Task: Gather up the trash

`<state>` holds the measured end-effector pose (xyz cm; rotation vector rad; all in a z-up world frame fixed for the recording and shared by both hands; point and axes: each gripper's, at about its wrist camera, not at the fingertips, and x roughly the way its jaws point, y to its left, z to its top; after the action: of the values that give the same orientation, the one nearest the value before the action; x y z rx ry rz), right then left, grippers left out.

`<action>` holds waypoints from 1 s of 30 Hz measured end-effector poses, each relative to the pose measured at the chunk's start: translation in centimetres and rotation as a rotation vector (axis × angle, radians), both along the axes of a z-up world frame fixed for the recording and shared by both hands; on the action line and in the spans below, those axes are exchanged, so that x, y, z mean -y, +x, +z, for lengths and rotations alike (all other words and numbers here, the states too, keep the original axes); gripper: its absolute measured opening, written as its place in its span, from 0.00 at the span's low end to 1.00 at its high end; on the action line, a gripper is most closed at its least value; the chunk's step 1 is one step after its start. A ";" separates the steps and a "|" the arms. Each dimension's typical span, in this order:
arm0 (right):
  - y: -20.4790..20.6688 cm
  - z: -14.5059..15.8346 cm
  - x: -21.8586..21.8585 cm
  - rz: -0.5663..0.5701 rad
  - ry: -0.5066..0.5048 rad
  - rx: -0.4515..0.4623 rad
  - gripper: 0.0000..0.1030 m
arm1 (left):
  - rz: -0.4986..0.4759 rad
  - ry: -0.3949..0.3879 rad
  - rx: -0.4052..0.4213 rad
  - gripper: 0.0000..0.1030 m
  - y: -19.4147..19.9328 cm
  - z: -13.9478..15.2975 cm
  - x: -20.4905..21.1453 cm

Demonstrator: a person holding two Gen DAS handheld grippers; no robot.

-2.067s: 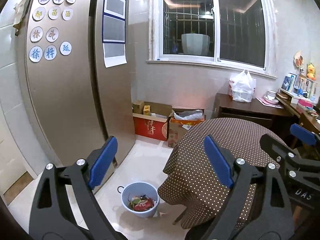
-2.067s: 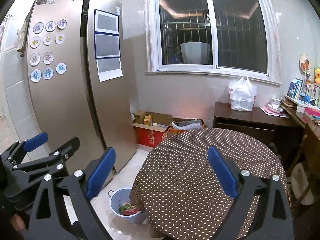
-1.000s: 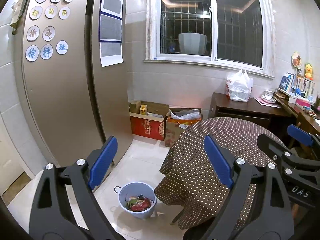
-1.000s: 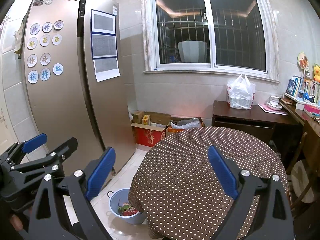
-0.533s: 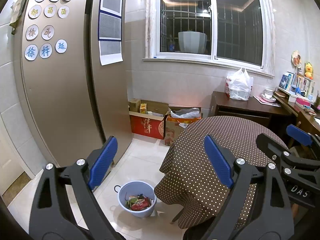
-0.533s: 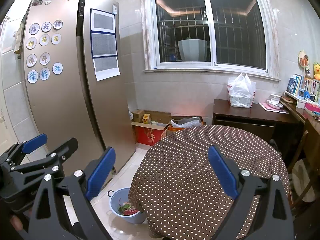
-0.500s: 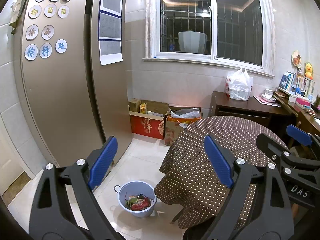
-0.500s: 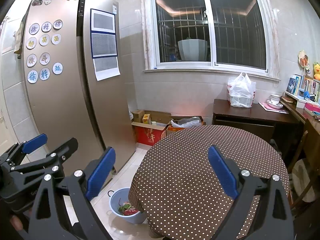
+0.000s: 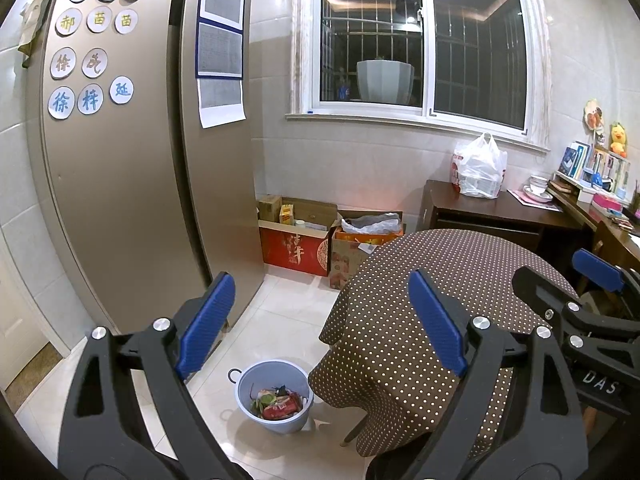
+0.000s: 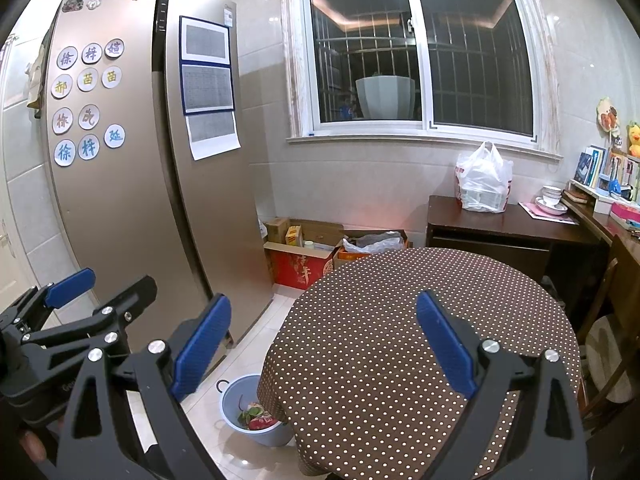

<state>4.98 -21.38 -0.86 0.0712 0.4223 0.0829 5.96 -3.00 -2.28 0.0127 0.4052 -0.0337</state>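
Note:
A pale blue trash bin (image 9: 274,395) (image 10: 252,410) with mixed red and green scraps stands on the white floor beside a round table (image 9: 452,280) (image 10: 420,320) under a brown dotted cloth. My left gripper (image 9: 320,324) hangs open in the air above the bin and the table's left edge, holding nothing. Over the tabletop my right gripper (image 10: 324,340) is also open and holds nothing. Each gripper shows at the edge of the other's view. No loose trash shows on the cloth.
A tall gold fridge (image 9: 132,160) fills the left. Open cardboard boxes (image 9: 296,236) sit against the far wall under the window. A dark sideboard (image 10: 500,232) carries a white plastic bag (image 10: 482,184) and bowls. A chair (image 10: 608,312) stands to the table's right.
Both views have drifted slightly back and up from the table over two seconds. The grippers stay open with nothing in them.

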 end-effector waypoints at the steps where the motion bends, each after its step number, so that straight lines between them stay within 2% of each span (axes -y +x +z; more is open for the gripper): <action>1: 0.0 0.0 0.0 0.000 0.001 -0.001 0.89 | 0.000 0.001 -0.001 0.84 0.0 -0.1 0.1; 30: 1.6 -0.7 -0.8 -0.002 0.018 -0.015 0.89 | -0.001 0.018 -0.030 0.84 1.6 -0.8 -0.1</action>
<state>6.55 -20.62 -1.60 0.0901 0.4369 0.0838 7.58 -2.92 -3.08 0.0298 0.4352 -0.0314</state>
